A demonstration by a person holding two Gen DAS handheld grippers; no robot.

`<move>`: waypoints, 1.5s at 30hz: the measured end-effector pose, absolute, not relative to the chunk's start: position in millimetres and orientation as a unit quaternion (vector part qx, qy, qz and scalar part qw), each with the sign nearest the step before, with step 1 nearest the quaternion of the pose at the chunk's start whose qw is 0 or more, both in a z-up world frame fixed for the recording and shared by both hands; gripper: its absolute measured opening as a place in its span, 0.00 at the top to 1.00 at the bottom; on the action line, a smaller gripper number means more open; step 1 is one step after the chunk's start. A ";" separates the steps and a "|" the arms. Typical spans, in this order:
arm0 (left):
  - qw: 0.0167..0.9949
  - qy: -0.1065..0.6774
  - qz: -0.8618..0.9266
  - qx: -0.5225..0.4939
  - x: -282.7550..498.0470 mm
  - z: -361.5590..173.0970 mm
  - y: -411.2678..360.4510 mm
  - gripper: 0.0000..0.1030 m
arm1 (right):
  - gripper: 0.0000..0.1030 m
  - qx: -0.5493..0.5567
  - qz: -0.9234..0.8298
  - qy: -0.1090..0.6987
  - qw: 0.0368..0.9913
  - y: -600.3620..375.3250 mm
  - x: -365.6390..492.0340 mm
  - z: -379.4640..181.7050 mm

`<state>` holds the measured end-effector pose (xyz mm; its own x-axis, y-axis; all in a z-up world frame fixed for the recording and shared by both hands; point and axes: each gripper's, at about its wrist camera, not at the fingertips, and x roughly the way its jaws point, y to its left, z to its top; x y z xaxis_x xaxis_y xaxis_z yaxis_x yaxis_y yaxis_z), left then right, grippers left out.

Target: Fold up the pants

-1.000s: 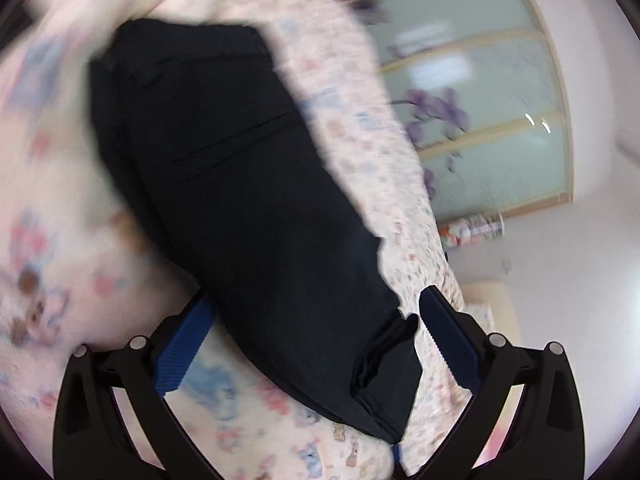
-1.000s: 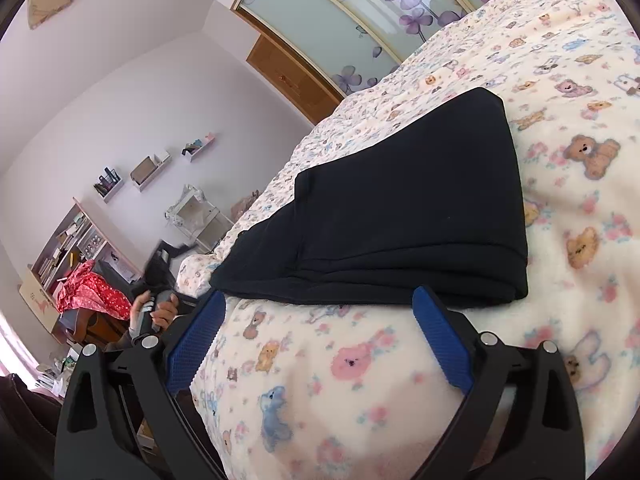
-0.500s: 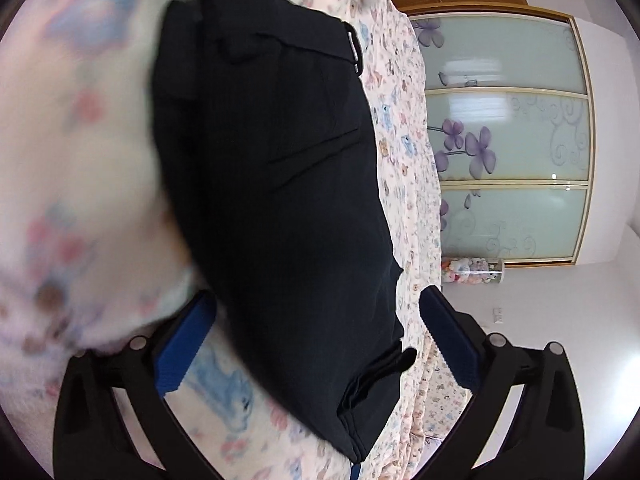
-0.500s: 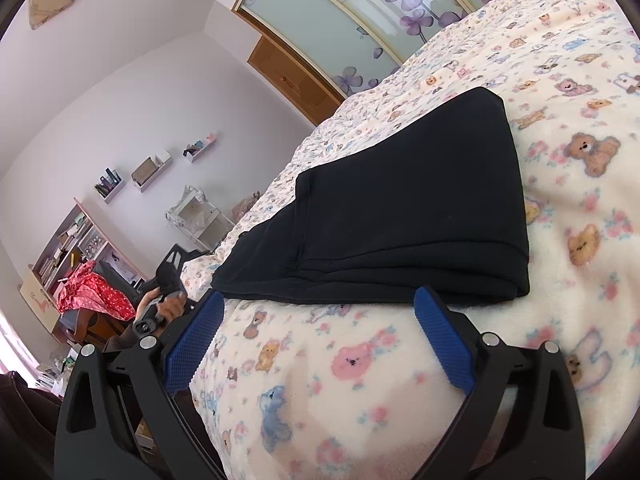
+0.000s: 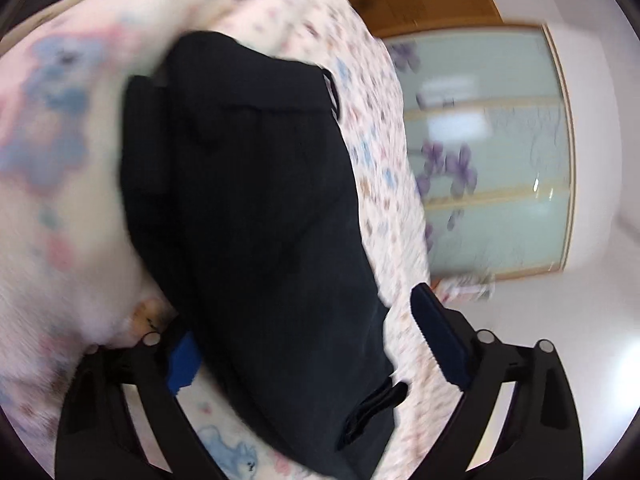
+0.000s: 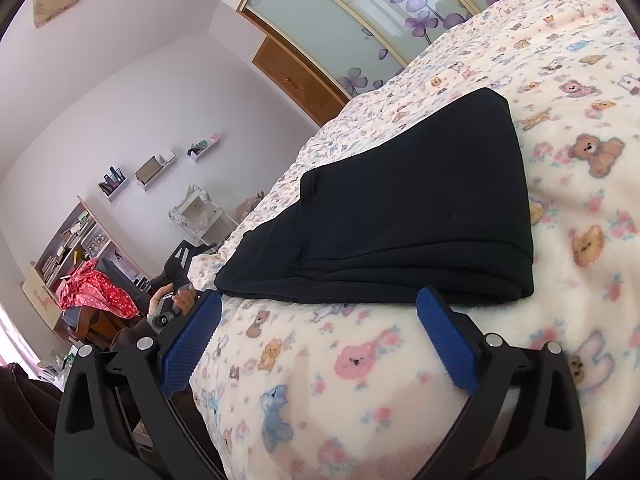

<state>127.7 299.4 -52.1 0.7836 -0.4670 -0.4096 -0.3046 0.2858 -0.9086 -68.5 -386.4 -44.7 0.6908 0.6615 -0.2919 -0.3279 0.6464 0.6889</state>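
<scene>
Both hand-held grippers wide, empty

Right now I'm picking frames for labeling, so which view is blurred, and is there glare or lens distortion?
Left wrist view: motion-smeared, the blanket print and sliding doors soft, small glare streaks on the glass; the black pants lack detail. Right wrist view: sharp, evenly daylit, the pants edges crisp, soft glare on the doors. Both show fisheye bending and dark corners.
</scene>
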 end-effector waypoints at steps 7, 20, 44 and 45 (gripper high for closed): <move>0.723 0.357 -0.006 -0.591 138.5 -53.1 299.6 0.55 | 0.02 0.307 0.285 0.269 0.867 -384.0 -70.0 -44.4; 0.868 0.348 0.038 -0.351 137.0 32.2 245.0 0.87 | 0.02 0.328 0.289 0.257 0.862 -385.1 -71.7 -43.5; 0.872 0.313 -0.237 0.291 41.8 -26.0 -197.7 0.85 | 0.02 0.461 0.188 0.104 0.861 -465.6 -109.8 -20.5; 0.875 0.313 -0.236 0.285 41.4 -23.9 -195.2 0.85 | 0.02 0.469 0.187 0.105 0.857 -467.6 -109.0 -22.6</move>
<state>41.4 -195.2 -23.9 0.6923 -0.2338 -0.6827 0.5910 0.7266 0.3504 -109.0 -467.6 -22.6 0.9078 0.4194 -0.0040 -0.2229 0.4906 0.8424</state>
